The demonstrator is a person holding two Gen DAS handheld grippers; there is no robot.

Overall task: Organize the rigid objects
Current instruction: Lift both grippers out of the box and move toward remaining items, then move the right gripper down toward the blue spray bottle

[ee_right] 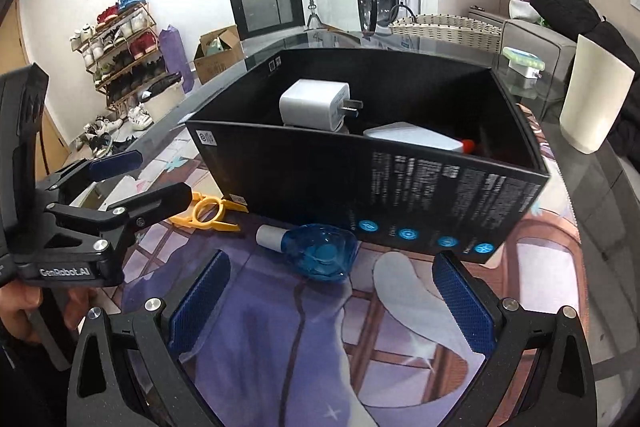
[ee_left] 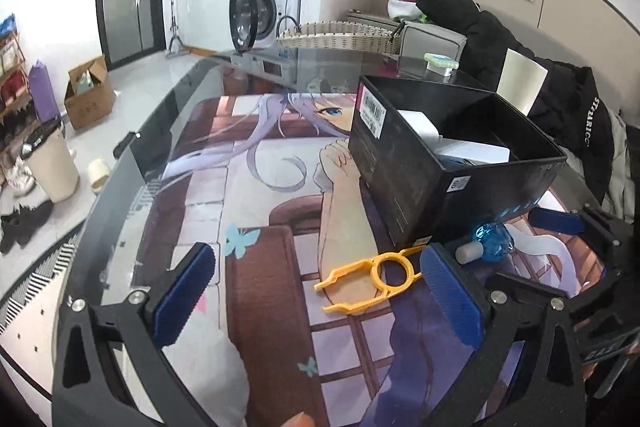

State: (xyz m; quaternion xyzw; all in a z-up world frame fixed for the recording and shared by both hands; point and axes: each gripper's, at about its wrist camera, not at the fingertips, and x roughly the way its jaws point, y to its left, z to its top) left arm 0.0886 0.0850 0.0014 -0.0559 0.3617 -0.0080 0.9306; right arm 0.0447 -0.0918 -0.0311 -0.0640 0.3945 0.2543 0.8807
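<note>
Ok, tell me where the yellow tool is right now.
The yellow tool lies flat on the mat against the black box's near corner, left of the blue bottle. In the left wrist view it sits between the open left gripper's fingers.

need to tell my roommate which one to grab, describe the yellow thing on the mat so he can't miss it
Find the open black box on the printed desk mat. On the mat just outside its corner lies a flat yellow plastic tool with a ring and thin prongs. The blue translucent object beside it is bulbous with a white neck.
</note>
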